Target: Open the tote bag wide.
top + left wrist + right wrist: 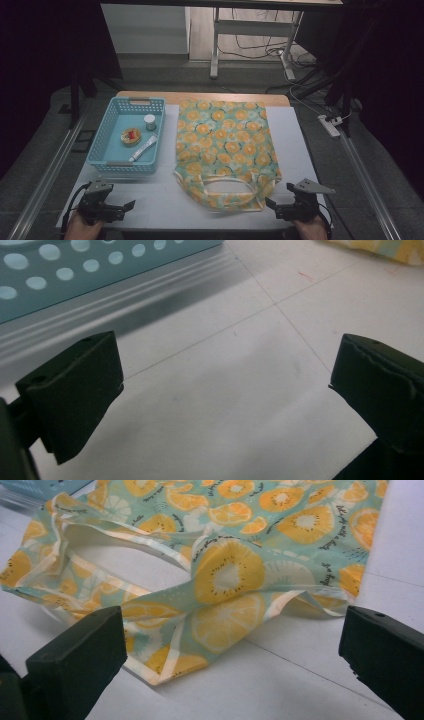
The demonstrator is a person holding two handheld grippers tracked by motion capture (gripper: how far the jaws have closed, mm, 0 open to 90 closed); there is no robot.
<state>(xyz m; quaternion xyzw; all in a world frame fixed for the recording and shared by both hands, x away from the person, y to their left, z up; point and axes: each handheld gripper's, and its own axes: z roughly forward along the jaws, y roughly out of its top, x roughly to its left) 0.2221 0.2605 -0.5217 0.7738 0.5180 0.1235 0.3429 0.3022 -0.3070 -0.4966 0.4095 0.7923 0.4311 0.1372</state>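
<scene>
Two tools rest spread and empty on the tabletop: the right tool (285, 206) faces the fruit-print bag's (225, 145) handles just ahead, likely to grip them; the left tool (117, 209) waits below the basket (100, 150).

The bag (225, 145) is thin soft cloth, matt, printed with citrus slices, with pale stitched edges; the basket (102, 145) is smooth light-blue plastic with punched holes, a little glossy; the counter (165, 200) has a white matt cover, smooth, over a wood edge; each claw has matt black jaws, slightly rough.
</scene>
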